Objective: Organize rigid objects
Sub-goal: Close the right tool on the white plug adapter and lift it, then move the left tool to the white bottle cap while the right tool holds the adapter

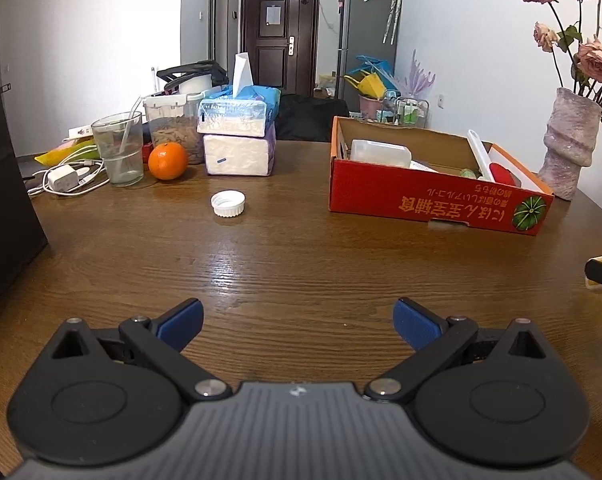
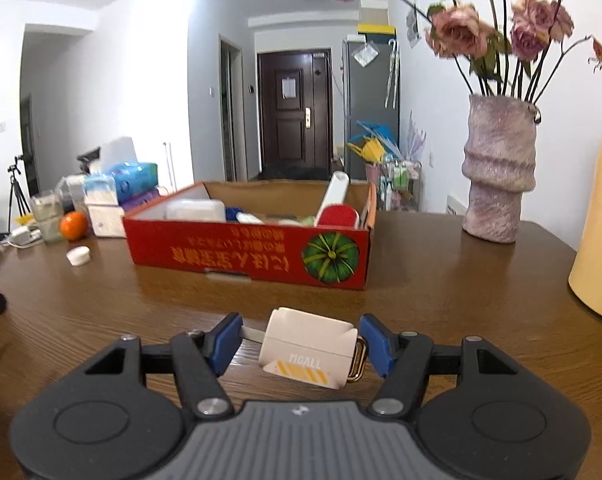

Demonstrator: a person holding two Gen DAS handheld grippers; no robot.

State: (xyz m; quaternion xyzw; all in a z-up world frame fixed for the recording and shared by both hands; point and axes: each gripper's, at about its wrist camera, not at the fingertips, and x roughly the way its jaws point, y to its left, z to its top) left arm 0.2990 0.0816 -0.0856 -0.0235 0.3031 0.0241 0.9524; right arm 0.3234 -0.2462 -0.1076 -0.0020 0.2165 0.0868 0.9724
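My right gripper (image 2: 300, 321) is shut on a small white box (image 2: 309, 346) with a yellow-striped label and a gold clip, held just above the wooden table (image 2: 441, 280). Ahead of it stands a red cardboard box (image 2: 241, 250) with a pumpkin picture; it holds a white container (image 2: 195, 210), a red-and-white tool (image 2: 335, 210) and other items. In the left wrist view my left gripper (image 1: 299, 312) is open over bare table with nothing between its blue pads (image 1: 415, 326). A white bottle cap (image 1: 228, 203) lies ahead of it, left of the red cardboard box (image 1: 421, 196).
A pink vase (image 2: 499, 172) of dried roses stands right of the box, a yellow vessel (image 2: 597, 240) at the far right. At the back left are an orange (image 1: 167, 161), a glass (image 1: 119, 148), stacked tissue packs (image 1: 239, 136) and a charger with cables (image 1: 63, 180).
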